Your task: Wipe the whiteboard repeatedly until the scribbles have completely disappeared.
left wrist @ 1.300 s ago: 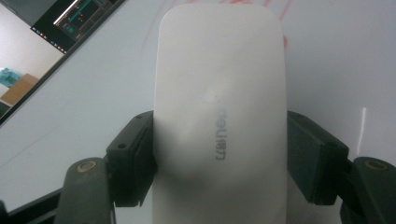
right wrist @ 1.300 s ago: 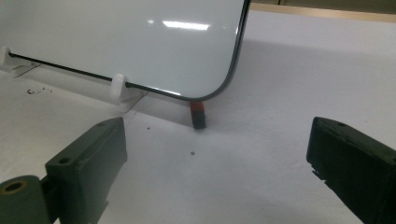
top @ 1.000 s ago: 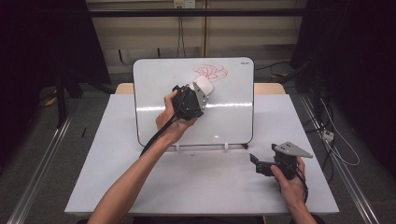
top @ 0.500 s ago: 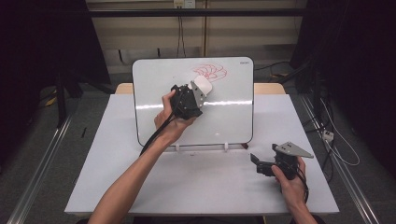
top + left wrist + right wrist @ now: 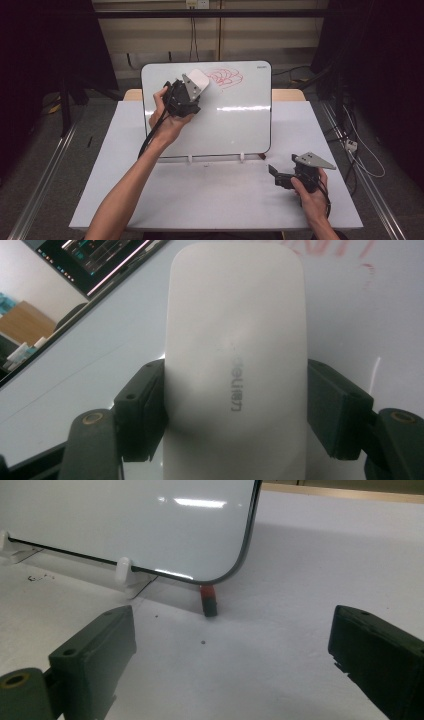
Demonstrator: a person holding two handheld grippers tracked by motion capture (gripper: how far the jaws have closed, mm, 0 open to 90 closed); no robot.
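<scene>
Left gripper (image 5: 192, 86) pinches the white eraser (image 5: 235, 365) against the whiteboard (image 5: 235, 125) beside red scribbles (image 5: 226, 77); right gripper (image 5: 230, 645) spread wide, low over the table (image 5: 200, 195).

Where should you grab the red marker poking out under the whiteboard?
Probably by its free end: the red marker lies flat on the table, partly tucked under the whiteboard corner. Come from the near side with the open right gripper, jaws either side.

A: Any readable text?
B: Only grey "deli" lettering, running lengthwise on the white eraser (image 5: 235, 365).
A: Whiteboard (image 5: 235, 125)?
B: Small logo at its top right corner, too small to read. Red scribble (image 5: 226, 77), no letters.
</scene>
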